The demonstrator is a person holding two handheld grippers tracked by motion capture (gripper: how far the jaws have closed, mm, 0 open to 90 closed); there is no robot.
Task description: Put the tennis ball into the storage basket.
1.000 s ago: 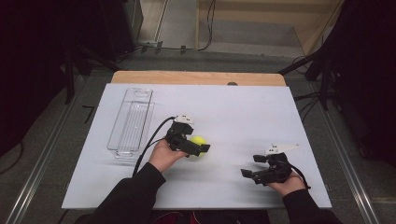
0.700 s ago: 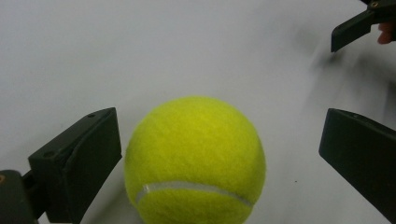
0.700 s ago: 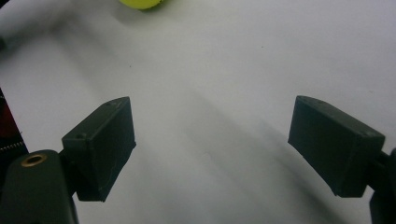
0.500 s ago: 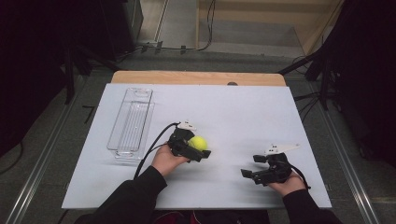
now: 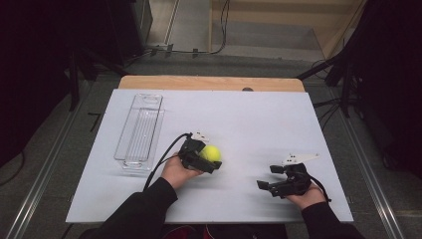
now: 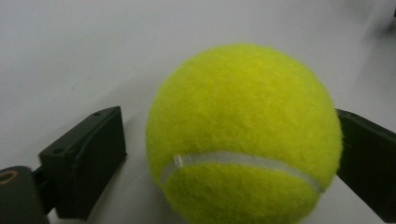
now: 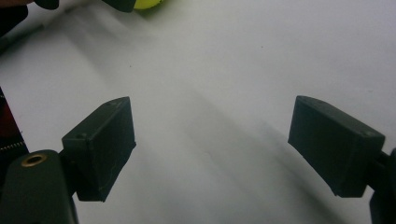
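**Left gripper closing on ball, grip not yet made**

Left gripper (image 5: 211, 158) is straddling the ball (image 5: 211, 153), jaws wide but just been closing in. Ball is sitting on the table (image 5: 259, 114), just right of the tray (image 5: 139, 130), between tray and right gripper (image 5: 271, 179). In the left gripper view the ball (image 6: 243, 135) is lying dead ahead between the two jaws: right jaw looks to be touching the felt or nearly so, left jaw standing off with a visible gap of table. So nothing is being held yet.

Right gripper (image 7: 212, 140) is idling wide open and empty, well to the right of the ball and farther from the tray; left hand (image 5: 178, 172) is the near one.

Ball is round, so no axis to line up. Judging the next move: finish the close, and the left jaw has more to travel, so the ball may be nudged sideways before the pads are seating.
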